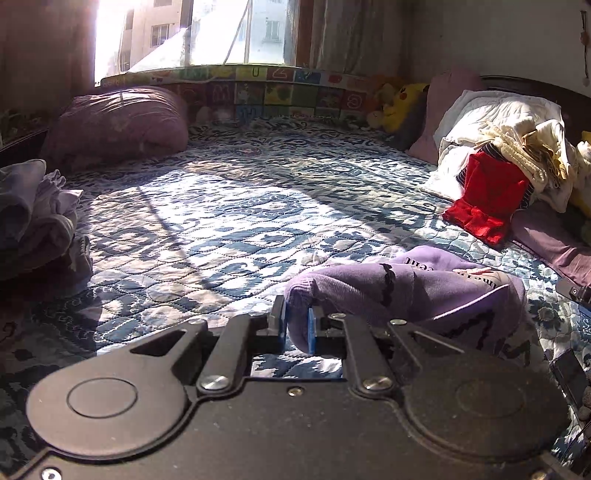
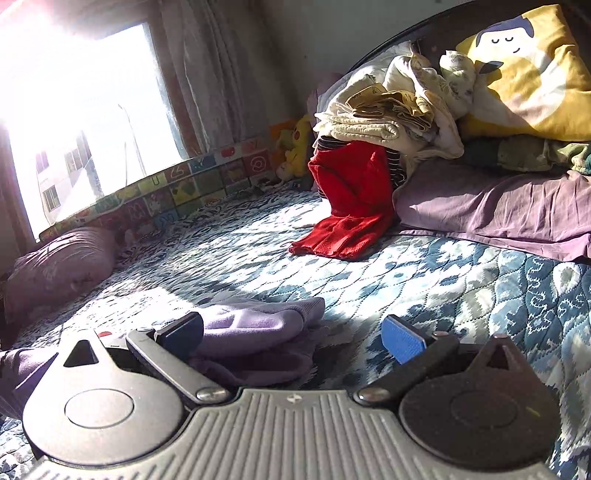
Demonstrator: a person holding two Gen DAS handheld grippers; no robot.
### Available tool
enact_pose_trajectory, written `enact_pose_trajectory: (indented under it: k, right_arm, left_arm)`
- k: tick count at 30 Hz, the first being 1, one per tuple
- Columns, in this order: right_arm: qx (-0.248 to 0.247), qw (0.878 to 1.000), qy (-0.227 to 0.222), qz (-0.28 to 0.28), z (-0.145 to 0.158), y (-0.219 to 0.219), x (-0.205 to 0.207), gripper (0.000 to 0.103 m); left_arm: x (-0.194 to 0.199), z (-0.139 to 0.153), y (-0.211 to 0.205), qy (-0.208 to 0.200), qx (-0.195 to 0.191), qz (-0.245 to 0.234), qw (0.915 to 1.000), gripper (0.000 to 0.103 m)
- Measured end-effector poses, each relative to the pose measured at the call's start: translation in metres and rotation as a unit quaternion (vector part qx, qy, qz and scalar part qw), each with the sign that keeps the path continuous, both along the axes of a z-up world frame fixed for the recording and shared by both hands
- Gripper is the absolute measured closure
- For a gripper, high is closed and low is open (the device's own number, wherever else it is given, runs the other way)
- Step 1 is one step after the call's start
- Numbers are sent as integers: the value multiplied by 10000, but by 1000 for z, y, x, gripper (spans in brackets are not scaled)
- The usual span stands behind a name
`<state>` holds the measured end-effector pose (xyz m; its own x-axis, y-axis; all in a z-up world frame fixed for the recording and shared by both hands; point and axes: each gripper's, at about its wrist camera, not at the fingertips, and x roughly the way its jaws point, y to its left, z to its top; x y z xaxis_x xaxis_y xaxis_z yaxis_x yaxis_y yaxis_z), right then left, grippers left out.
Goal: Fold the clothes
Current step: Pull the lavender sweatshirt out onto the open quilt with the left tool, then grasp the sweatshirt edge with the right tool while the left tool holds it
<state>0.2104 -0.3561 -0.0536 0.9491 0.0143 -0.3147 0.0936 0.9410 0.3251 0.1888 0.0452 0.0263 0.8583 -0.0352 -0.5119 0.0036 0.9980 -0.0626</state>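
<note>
Item: purple garment [image 1: 424,295], printed with dark lettering, lying bunched on the bed's blue-and-white quilted cover [image 1: 229,206], near the front edge.

Left tongs [image 1: 297,325]: jaws drawn almost together, pinching a rolled edge of the purple garment between blue pads [image 1: 311,330].

Right tongs [image 2: 295,336]: jaws spread wide, nothing between them. The dark left finger rests against or just over a fold of the purple garment [image 2: 258,332]; the blue-padded right finger [image 2: 404,341] stands over bare quilt. Whether the dark finger touches the cloth cannot be told.

Other stock on the bed:
- Red knitted garment [image 2: 351,206], hanging down from a heap of cream and yellow laundry [image 2: 399,118] onto the quilt, well apart from the purple garment.
- Mauve pillow [image 2: 498,206] beneath that heap.
- Yellow cushion [image 2: 535,77] with a cartoon figure, behind the heap.
- Mauve rolled duvet [image 1: 118,122] at the far left, by the window [image 1: 207,33].
- Pile of grey and pale clothing [image 1: 37,214] at the left edge.
- Yellow plush toy [image 1: 399,103] in the far corner.
- Coloured alphabet panel [image 1: 280,88] along the sill.
</note>
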Motion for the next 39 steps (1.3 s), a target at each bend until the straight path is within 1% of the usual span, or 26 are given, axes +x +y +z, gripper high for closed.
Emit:
enact_pose_trajectory:
  k: [2, 6, 9, 12, 14, 16, 17, 20, 22, 23, 24, 27, 29, 30, 31, 33, 35, 36, 38, 39]
  right_arm:
    - [-144, 9997, -18, 202, 2, 14, -6, 1]
    - [-423, 9973, -47, 606, 5, 41, -18, 2]
    - [-532, 9941, -14, 949, 5, 59, -31, 7]
    - [-574, 9895, -17, 1329, 7, 82, -49, 8]
    - [-580, 9847, -15, 1642, 10, 98, -64, 8]
    - [-586, 9784, 14, 1982, 11, 115, -80, 8]
    - [-592, 9744, 71, 2167, 11, 123, -88, 8]
    - [-677, 9632, 266, 2588, 9, 145, -111, 8]
    - [-722, 9541, 408, 2878, 6, 159, -126, 8]
    - [-759, 9499, 479, 2995, 4, 167, -132, 8]
    - [-793, 9452, 565, 3118, 1, 175, -137, 8]
    - [-869, 9350, 794, 3346, -7, 198, -150, 8]
    - [-798, 9320, 991, 3394, -13, 208, -151, 8]
    - [-722, 9326, 1096, 3362, -16, 210, -150, 8]
    - [-580, 9333, 1248, 3318, -19, 213, -148, 9]
    - [-157, 9328, 1587, 3231, -27, 211, -140, 16]
    - [164, 9325, 1807, 3125, -35, 208, -134, 23]
    - [308, 9320, 1902, 3071, -38, 206, -131, 25]
    - [572, 9307, 2026, 2990, -43, 204, -127, 33]
    - [721, 9289, 2057, 2993, -45, 204, -126, 34]
  left_arm:
    - [-26, -3, 22, 36, -75, 210, 9997, 95]
    - [-86, -5, 62, 35, -391, 641, 9972, 95]
    - [-127, -5, 82, 31, -614, 782, 9950, 95]
    - [-164, -8, 99, 17, -869, 956, 9916, 95]
    - [-183, -16, 110, 50, -1084, 1079, 9882, 95]
    - [-194, -24, 116, 98, -1192, 1134, 9863, 95]
    - [-198, -30, 118, 143, -1264, 1143, 9853, 94]
    - [-206, -38, 118, 216, -1204, 990, 9875, 89]
    - [-210, -36, 119, 119, -1232, 1010, 9872, 76]
    - [-214, -33, 122, 21, -1360, 1031, 9853, 62]
    - [-217, -31, 126, -78, -1488, 1052, 9832, 51]
    - [-221, -24, 135, -176, -1796, 1076, 9777, 50]
    - [-221, -22, 140, -160, -1935, 1079, 9750, 49]
    - [-220, -23, 140, -94, -1999, 1045, 9742, 47]
    - [-219, -24, 141, -26, -2063, 1011, 9733, 45]
    - [-217, -28, 138, 129, -2095, 975, 9729, 42]
    - [-214, -34, 136, 316, -2130, 904, 9723, 39]
    - [-213, -38, 136, 390, -2188, 955, 9703, 38]
    - [-209, -45, 137, 521, -2274, 952, 9677, 36]
    - [-206, -49, 139, 601, -2321, 941, 9663, 35]
